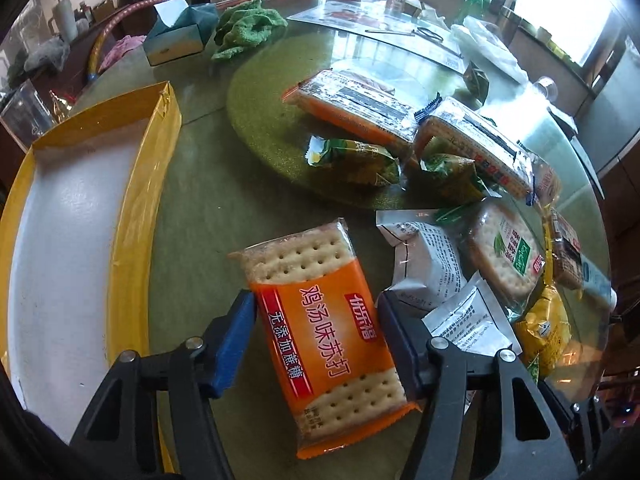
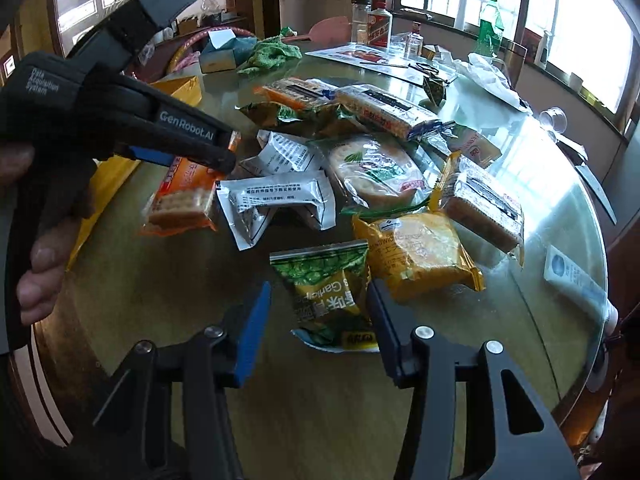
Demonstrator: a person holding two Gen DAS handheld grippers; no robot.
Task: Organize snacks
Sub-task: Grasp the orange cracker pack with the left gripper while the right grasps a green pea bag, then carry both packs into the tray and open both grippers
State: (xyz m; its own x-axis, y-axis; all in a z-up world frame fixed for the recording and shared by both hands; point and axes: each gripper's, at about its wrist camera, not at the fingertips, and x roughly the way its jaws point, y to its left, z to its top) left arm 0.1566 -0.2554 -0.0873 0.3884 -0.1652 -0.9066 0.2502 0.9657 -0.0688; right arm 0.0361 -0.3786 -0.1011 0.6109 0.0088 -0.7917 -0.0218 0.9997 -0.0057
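My left gripper [image 1: 316,340] is shut on an orange soda cracker pack [image 1: 324,328], its blue pads against both long sides; the same pack shows in the right wrist view [image 2: 182,196] under the left gripper's body. A yellow-walled tray [image 1: 80,208] lies to the left. My right gripper [image 2: 318,328] is open around a green garlic pea pouch [image 2: 328,292] lying on the glass table [image 2: 540,184]; I cannot tell whether the pads touch it. A yellow sandwich cracker pack [image 2: 416,252] lies just right of the pouch.
Several more snacks lie in a heap: white sachets [image 2: 276,200], a round cracker pack [image 2: 376,172], orange and clear cracker packs [image 2: 384,112]. A tissue box [image 1: 180,32], green cloth [image 1: 248,28], bottles [image 2: 378,26] and papers stand at the back.
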